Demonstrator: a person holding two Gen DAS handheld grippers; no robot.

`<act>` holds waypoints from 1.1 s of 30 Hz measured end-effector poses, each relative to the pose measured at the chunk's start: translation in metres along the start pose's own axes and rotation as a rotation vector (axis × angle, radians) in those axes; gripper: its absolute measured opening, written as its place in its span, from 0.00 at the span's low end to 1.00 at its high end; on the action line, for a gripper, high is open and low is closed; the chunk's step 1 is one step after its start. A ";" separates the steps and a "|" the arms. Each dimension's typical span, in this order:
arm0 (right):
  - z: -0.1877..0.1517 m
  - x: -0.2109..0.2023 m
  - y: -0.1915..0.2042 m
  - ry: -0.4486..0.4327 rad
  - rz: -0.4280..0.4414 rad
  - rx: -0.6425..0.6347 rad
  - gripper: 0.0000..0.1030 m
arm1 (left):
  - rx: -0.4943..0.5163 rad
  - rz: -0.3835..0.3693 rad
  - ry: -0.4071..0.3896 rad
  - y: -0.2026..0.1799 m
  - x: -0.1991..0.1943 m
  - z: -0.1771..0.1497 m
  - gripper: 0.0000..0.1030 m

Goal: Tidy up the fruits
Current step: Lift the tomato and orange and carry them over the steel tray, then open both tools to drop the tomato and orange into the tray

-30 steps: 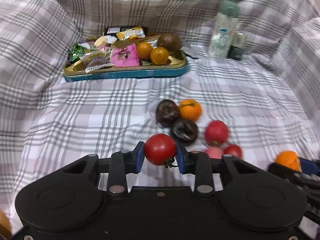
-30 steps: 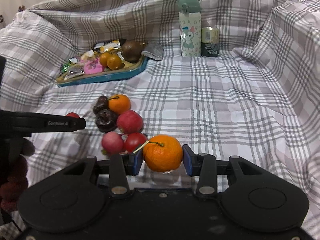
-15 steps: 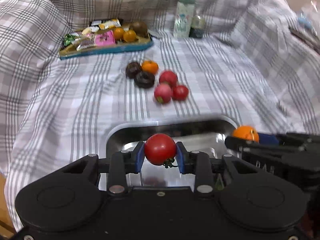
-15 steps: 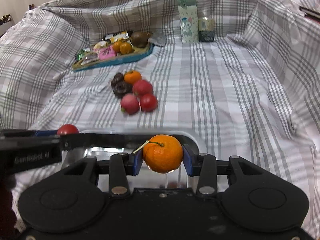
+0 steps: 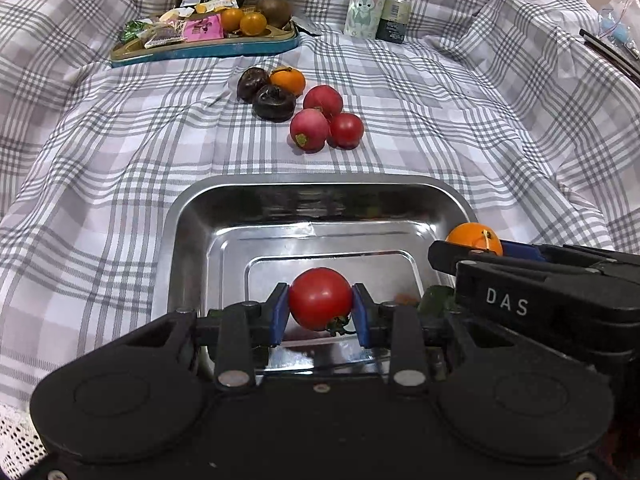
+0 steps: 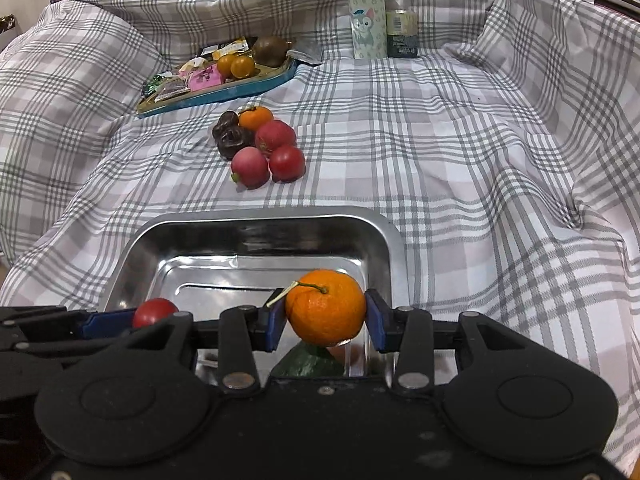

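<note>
Placement of two fruits into the steel tray (image 5: 180,216) is the step in hand. The left gripper (image 5: 320,312) is clenched on a red tomato (image 5: 320,298), held above the tray floor towards its near side. The right gripper (image 6: 326,320) grasps a mandarin (image 6: 325,306) above the tray's right side, close to the right wall. Lower each fruit until it is just above the metal before releasing; a drop from height would likely let a round fruit roll or bounce. Keep the mandarin inside the right rim. Something green (image 6: 308,362) lies under it in the tray; set the mandarin beside that, not on it. Release one gripper at a time, spreading the jaws slowly. Six loose fruits (image 5: 308,136) remain on the checked cloth (image 5: 440,140) beyond the tray's far edge.
</note>
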State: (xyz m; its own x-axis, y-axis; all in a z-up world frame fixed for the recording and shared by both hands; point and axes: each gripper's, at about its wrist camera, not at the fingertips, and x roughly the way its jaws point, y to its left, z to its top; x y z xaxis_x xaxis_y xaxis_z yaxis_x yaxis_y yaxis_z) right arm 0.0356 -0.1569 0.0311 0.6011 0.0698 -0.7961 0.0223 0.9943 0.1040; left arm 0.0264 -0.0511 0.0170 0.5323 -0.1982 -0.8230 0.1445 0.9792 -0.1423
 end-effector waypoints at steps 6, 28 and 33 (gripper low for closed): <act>0.005 0.007 -0.001 0.002 0.002 0.003 0.42 | 0.001 0.012 0.007 0.001 0.004 -0.001 0.41; -0.001 0.007 -0.001 -0.004 0.001 0.014 0.42 | -0.038 0.032 -0.011 0.008 -0.003 -0.001 0.40; -0.001 0.006 -0.001 -0.008 -0.001 0.013 0.42 | -0.044 0.041 -0.011 0.010 -0.005 -0.001 0.40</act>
State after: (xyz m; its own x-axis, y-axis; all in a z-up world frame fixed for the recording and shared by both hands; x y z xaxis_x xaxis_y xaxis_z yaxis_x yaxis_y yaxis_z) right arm 0.0381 -0.1572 0.0253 0.6070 0.0684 -0.7917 0.0334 0.9932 0.1115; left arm 0.0243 -0.0407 0.0191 0.5462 -0.1582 -0.8226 0.0856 0.9874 -0.1331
